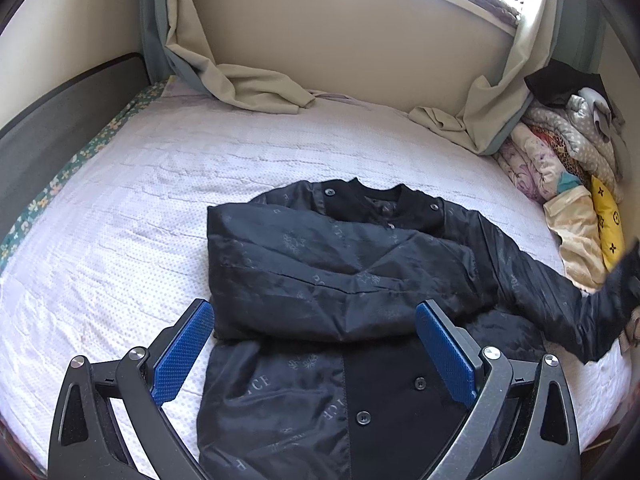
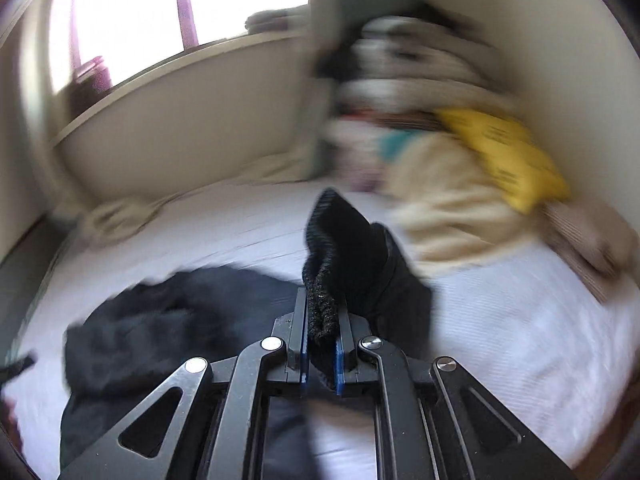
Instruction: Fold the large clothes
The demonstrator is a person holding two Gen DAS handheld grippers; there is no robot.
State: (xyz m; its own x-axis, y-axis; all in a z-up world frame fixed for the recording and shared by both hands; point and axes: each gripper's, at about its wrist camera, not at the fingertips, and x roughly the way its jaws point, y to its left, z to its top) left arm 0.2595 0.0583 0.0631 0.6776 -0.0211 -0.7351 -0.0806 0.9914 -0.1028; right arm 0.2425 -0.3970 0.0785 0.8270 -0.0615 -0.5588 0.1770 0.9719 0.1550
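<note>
One jacket (image 1: pixel 320 264), two claws (image 1: pixel 316 344)

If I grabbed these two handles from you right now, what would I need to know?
Left gripper: open, empty, poised over the lower front of the black jacket.
Right gripper: shut on the ribbed cuff of the jacket's sleeve, lifted off the bed; that view is blurred.
Jacket: lying front up on the white bed cover, collar toward the window wall.
Done: one sleeve is already folded across the chest.
Left: probably bring the held sleeve across too, then fold the body up.
Nearby: a pile of bedding sits at the bed's far right corner.
</note>
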